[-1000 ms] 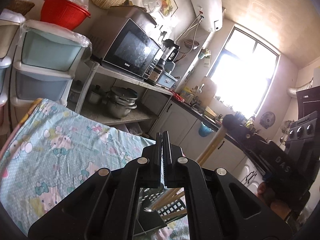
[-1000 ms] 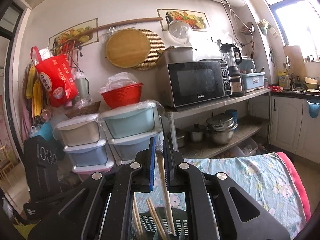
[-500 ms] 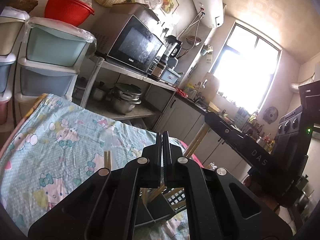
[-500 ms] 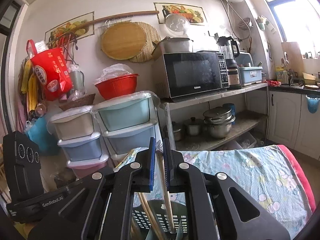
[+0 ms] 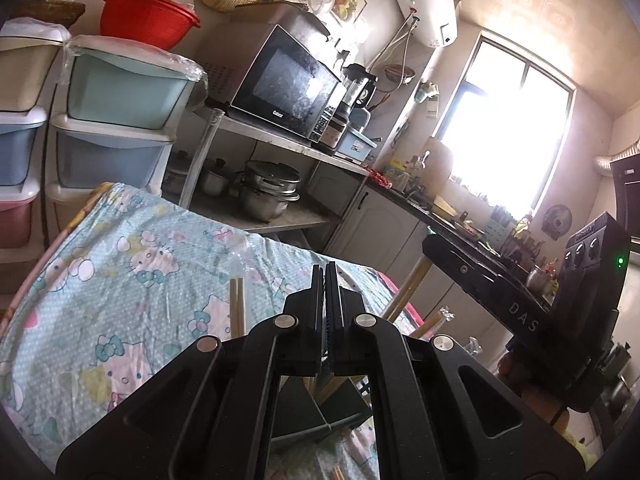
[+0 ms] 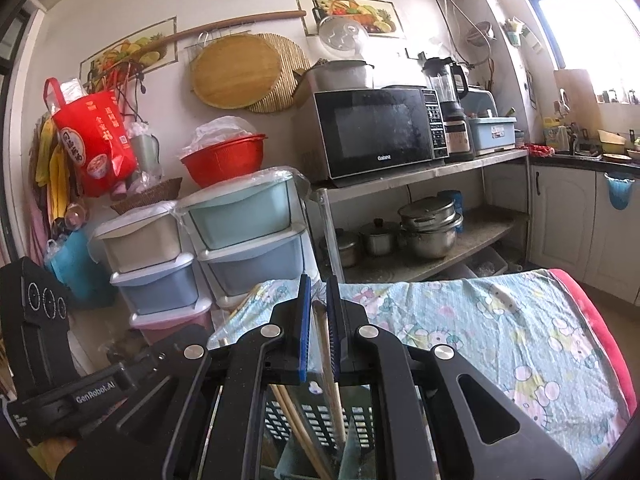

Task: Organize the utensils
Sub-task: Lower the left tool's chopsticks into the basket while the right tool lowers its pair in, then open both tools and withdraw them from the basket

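In the right wrist view my right gripper (image 6: 317,292) is shut on a wooden chopstick (image 6: 322,332). The chopstick runs down between the blue pads into a black perforated utensil basket (image 6: 308,416), where more chopsticks (image 6: 290,408) lean. In the left wrist view my left gripper (image 5: 325,276) is shut with nothing between its fingers, just above the same dark basket (image 5: 304,412). A pair of chopsticks (image 5: 236,308) sticks up from the basket to its left. The held chopstick (image 5: 408,292) slants in from the right, under the other gripper's black finger.
The basket stands on a table with a light-blue cartoon-cat cloth (image 6: 500,320). Beyond the table are stacked plastic drawers (image 6: 240,240) and a steel rack with a microwave (image 6: 376,132) and pots (image 6: 428,228). A counter and a window (image 5: 508,140) lie to the right.
Both grippers have sunk a little toward the basket. The chopstick in the right gripper has gone down with it. Neither gripper's jaws have moved.
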`<act>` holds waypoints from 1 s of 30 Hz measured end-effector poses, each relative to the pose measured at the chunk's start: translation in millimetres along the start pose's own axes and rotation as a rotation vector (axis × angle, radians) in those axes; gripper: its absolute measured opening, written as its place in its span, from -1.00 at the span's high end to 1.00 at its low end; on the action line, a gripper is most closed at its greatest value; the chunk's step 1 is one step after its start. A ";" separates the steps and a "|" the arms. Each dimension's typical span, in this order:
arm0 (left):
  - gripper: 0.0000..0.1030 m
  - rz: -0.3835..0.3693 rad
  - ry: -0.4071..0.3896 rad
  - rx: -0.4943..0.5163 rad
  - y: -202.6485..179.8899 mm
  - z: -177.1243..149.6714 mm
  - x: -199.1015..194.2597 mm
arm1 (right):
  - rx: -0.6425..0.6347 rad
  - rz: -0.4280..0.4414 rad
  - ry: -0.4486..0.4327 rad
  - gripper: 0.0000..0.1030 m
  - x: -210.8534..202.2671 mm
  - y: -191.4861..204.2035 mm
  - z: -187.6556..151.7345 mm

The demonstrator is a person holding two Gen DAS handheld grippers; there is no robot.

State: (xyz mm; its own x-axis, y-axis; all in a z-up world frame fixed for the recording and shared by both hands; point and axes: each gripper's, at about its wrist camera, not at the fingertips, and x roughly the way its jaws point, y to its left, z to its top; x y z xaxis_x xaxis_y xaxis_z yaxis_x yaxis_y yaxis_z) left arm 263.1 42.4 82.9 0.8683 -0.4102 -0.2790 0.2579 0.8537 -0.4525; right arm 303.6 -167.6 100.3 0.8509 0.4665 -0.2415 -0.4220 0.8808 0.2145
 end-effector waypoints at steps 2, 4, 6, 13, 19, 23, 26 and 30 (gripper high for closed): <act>0.99 0.007 -0.002 0.001 -0.4 -1.0 -3.4 | 0.005 -0.008 0.006 0.84 -1.9 -2.4 -2.2; 0.99 0.019 0.002 0.001 0.2 -1.9 -5.5 | 0.011 -0.013 0.013 0.84 -4.3 -4.7 -3.6; 0.99 0.025 0.009 -0.003 1.3 -3.3 -6.6 | 0.012 -0.016 0.019 0.83 -6.0 -6.1 -4.7; 0.97 0.047 0.027 -0.020 5.7 -8.9 -9.4 | 0.029 -0.038 0.061 0.81 -12.5 -13.5 -17.1; 0.75 0.064 0.055 -0.039 10.5 -15.1 -10.1 | 0.018 -0.069 0.077 0.77 -16.5 -14.2 -23.2; 0.66 0.073 0.070 -0.040 12.4 -20.1 -11.0 | 0.022 -0.070 0.084 0.68 -19.2 -15.5 -25.7; 0.49 0.075 0.078 -0.044 12.5 -23.2 -13.2 | 0.017 -0.076 0.089 0.61 -21.4 -15.1 -26.9; 0.13 0.081 0.085 -0.045 11.6 -26.5 -17.6 | 0.020 -0.076 0.092 0.44 -26.2 -15.5 -28.2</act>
State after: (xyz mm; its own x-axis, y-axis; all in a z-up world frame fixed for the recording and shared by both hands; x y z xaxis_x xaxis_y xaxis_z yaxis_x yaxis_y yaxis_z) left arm 239.6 51.0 60.1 0.8461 -0.3675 -0.3860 0.1671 0.8707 -0.4626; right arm 279.0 -191.2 76.6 0.8476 0.4047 -0.3434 -0.3502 0.9126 0.2112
